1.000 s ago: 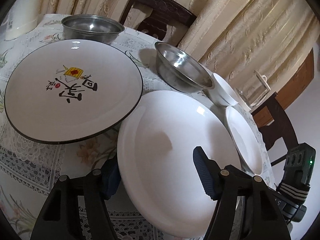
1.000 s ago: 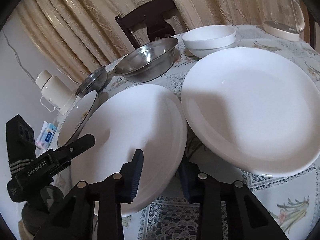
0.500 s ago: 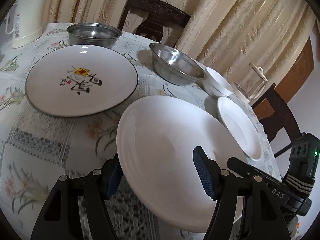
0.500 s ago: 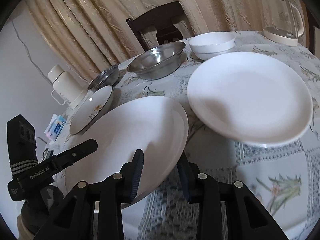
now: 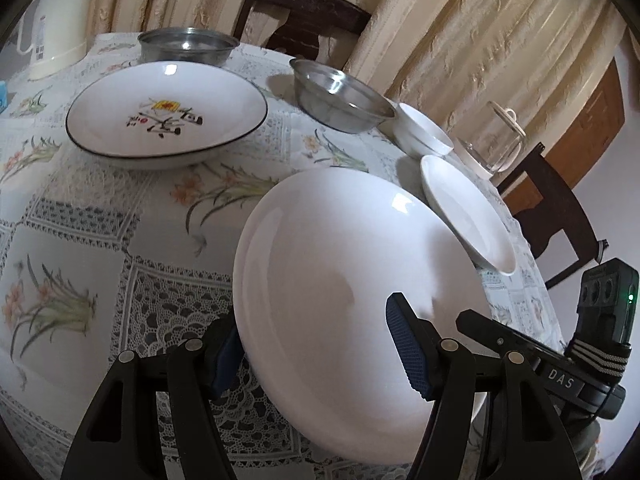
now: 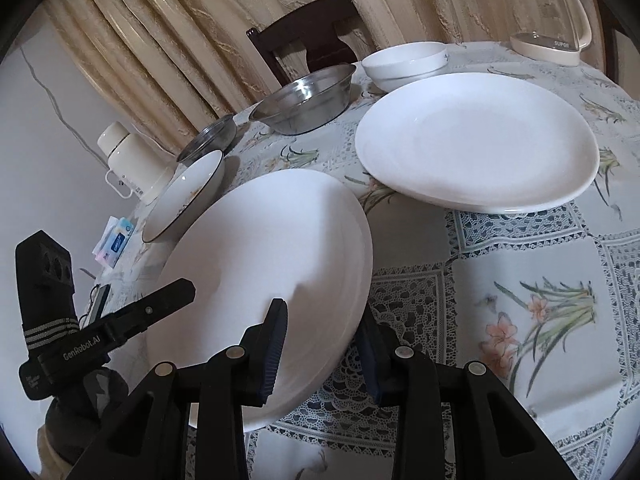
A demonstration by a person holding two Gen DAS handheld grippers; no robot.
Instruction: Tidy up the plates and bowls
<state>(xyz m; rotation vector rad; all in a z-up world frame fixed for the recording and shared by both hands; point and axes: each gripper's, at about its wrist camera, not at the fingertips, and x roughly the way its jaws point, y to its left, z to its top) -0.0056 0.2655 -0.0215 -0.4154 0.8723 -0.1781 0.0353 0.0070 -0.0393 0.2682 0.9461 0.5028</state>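
Two wrist views over a round surface (image 5: 100,248) covered in a floral lace cloth.

Left wrist view: large plain white plate (image 5: 352,264) tilted and raised off the cloth, filling the lower centre. Left gripper (image 5: 316,356) clamped on its near rim, one blue pad under the edge at 7 o'clock, the other pad pressed on the upper face at 5 o'clock. Right gripper (image 5: 472,316) reaching in from 4 o'clock to the same plate's far rim. Decorated plate (image 5: 166,114) with dark rim and painted characters lying flat at 10 o'clock. Behind it at 11 o'clock, a steel bowl (image 5: 188,46); a second steel bowl (image 5: 340,96) at 12 o'clock. Small white bowl (image 5: 424,134) at 1 o'clock, with another plain white plate (image 5: 468,212) just beside it at 2 o'clock. Glass kettle (image 5: 496,140) beyond those; pale jug (image 5: 52,32) at far 10 o'clock. Dark wooden chair (image 5: 304,16) against beige curtains.

Right wrist view: right gripper (image 6: 324,356) closed on the raised plate's (image 6: 272,272) edge, pads above and below the rim at 6 o'clock. Left gripper (image 6: 188,292) at 8 o'clock, on the opposite rim. Second plain plate (image 6: 476,144) resting flat at 1 o'clock.
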